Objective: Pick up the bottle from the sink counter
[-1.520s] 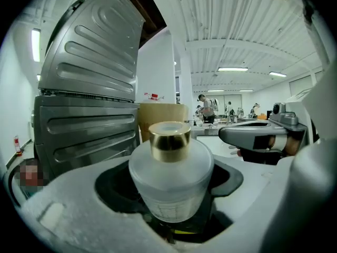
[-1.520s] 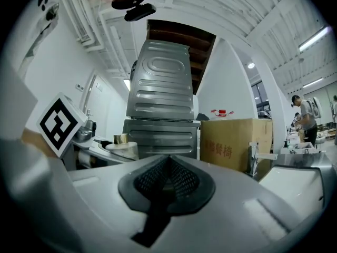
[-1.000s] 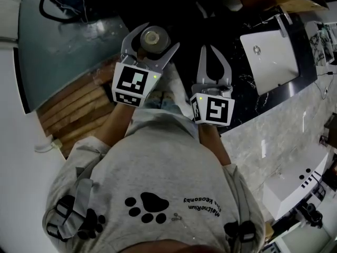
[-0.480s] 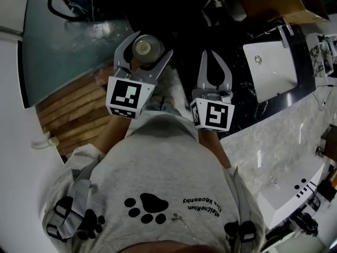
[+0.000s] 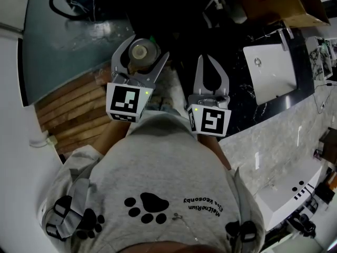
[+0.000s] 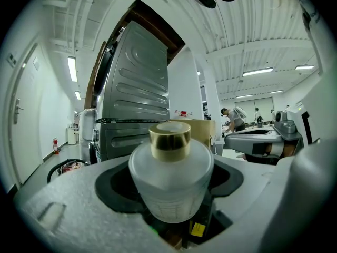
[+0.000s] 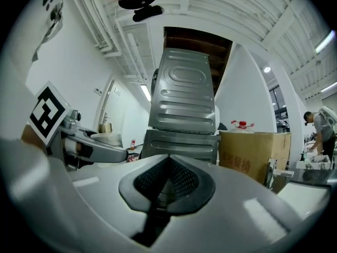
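Left claw (image 5: 147, 45): we record it clamped on the frosted, gold-capped bottle (image 6: 171, 179), upright between its jaws, in the air before our chest (image 5: 158, 157). Right claw (image 7: 167, 165): jaws together, empty, just beside.

Left claw (image 5: 141, 50) clamped full — right claw (image 5: 204, 62) empty, jaws together

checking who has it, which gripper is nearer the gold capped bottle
Left. The left gripper is clamped on the bottle; the right gripper is shut and empty, off to its right, apart.
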The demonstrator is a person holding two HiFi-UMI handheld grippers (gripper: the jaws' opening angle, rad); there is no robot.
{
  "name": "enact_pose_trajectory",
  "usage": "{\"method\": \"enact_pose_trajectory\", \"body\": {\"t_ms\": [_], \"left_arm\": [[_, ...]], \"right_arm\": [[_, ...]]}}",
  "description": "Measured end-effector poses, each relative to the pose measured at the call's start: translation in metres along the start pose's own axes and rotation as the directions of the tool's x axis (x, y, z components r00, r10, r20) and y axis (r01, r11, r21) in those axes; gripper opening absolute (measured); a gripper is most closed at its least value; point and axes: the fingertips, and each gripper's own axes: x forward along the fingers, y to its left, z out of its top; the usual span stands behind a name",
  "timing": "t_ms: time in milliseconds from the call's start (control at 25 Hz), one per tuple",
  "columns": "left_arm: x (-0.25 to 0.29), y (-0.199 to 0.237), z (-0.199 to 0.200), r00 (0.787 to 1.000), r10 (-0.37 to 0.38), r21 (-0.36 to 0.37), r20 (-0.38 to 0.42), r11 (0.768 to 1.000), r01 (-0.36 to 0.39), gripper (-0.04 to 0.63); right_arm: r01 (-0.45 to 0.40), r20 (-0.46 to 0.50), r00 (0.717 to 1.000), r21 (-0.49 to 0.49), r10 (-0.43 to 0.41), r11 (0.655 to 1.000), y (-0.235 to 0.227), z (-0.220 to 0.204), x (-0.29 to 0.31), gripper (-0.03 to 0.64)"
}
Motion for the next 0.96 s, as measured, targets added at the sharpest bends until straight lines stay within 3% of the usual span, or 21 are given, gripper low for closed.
{"method": "enact_pose_trajectory", "body": {"t_ms": [560,960], "left_arm": [[0.003,-0.009,-0.007,0.999,-0.047,-0.004,-0.010,0.999,0.047,0.344],[0.001,-0.014,-0.018,0.994,-0.106,-0.005,-0.004,0.994,0.106,0.344]], "right_arm": [[-0.017,-0.019,1.000,0.003,0.017,1.000,0.010,-0.008,-0.002,0.000],[0.031,-0.018,0.999,0.014,-0.031,0.999,0.020,-0.014,-0.009,0.000]]}}
